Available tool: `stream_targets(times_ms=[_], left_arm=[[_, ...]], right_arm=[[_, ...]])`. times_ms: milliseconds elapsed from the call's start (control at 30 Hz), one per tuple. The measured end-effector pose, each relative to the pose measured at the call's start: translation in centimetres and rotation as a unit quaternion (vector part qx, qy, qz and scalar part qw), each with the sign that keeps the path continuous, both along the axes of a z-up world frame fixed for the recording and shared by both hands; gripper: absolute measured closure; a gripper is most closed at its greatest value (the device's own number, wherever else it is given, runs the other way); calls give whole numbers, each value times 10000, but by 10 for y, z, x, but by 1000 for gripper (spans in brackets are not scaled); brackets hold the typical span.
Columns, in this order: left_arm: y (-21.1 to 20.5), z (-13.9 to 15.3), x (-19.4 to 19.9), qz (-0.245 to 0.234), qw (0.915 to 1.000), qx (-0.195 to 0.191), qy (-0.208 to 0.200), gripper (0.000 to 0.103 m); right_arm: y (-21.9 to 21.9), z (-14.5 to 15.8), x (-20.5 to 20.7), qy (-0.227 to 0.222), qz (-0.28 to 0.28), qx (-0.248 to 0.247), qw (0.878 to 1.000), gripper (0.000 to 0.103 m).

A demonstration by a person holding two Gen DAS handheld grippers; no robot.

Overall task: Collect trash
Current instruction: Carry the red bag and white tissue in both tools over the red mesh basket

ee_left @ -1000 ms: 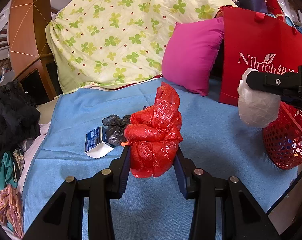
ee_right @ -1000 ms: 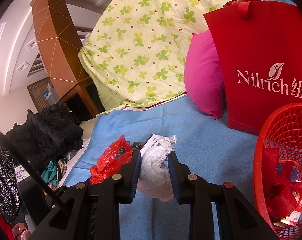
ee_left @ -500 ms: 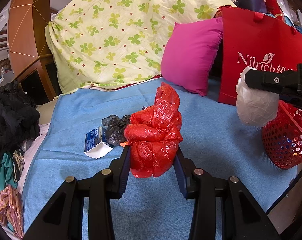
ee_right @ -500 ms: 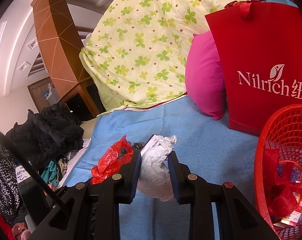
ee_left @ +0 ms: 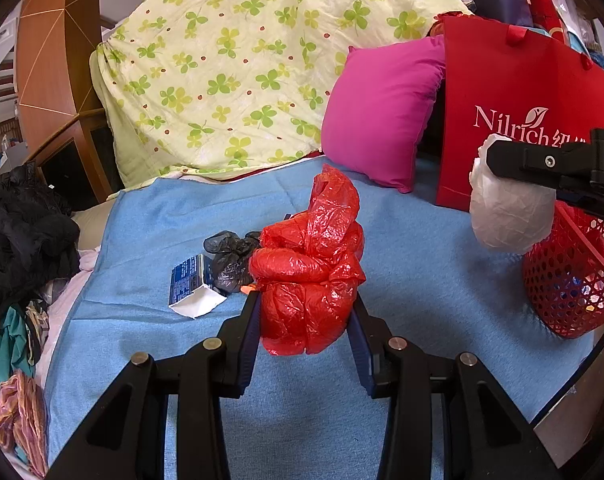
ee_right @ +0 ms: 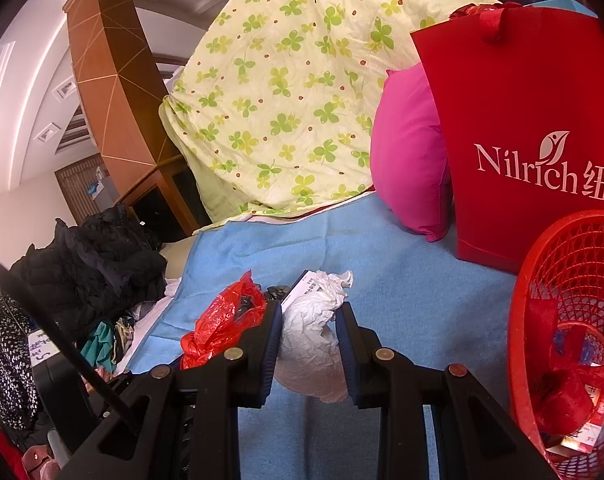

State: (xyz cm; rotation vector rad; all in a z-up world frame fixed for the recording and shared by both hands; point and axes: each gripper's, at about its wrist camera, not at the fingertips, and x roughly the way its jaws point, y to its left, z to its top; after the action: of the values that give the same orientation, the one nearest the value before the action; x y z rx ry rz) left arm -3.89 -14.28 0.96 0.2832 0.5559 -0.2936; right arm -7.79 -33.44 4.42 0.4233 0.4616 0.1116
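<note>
Blue blanket (ee_left: 421, 280) on a cluttered bed; left gripper (ee_left: 303, 312) pinches a red bag (ee_left: 309, 272), right gripper (ee_right: 307, 332) a white bag (ee_right: 313, 340) beside the red basket (ee_right: 541, 280)

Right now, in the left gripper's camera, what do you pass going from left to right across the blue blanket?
Dark clothes pile → small box → black bag → red bag in the left gripper → white bag → red basket.

Red bag (ee_left: 307, 276), blue blanket (ee_left: 417, 276), green-clover quilt (ee_left: 238, 72), pink pillow (ee_left: 377, 108).
</note>
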Motion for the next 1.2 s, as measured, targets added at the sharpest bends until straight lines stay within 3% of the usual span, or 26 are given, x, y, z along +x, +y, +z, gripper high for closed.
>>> stream_targets(times_ms=[333, 533, 767, 1200], left_arm=[[1, 0, 0, 17, 10000, -1, -11, 60], [22, -4, 12, 308, 9995, -23, 44, 60], [59, -11, 27, 788, 9969, -14, 89, 60], [101, -8, 28, 956, 9948, -275, 207, 60]], right_arm=[[1, -1, 0, 17, -41, -6, 10000, 73], [10, -10, 9, 100, -165, -19, 9998, 73], [46, -26, 28, 365, -229, -377, 9984, 73], [89, -41, 44, 640, -547, -976, 9917, 73]])
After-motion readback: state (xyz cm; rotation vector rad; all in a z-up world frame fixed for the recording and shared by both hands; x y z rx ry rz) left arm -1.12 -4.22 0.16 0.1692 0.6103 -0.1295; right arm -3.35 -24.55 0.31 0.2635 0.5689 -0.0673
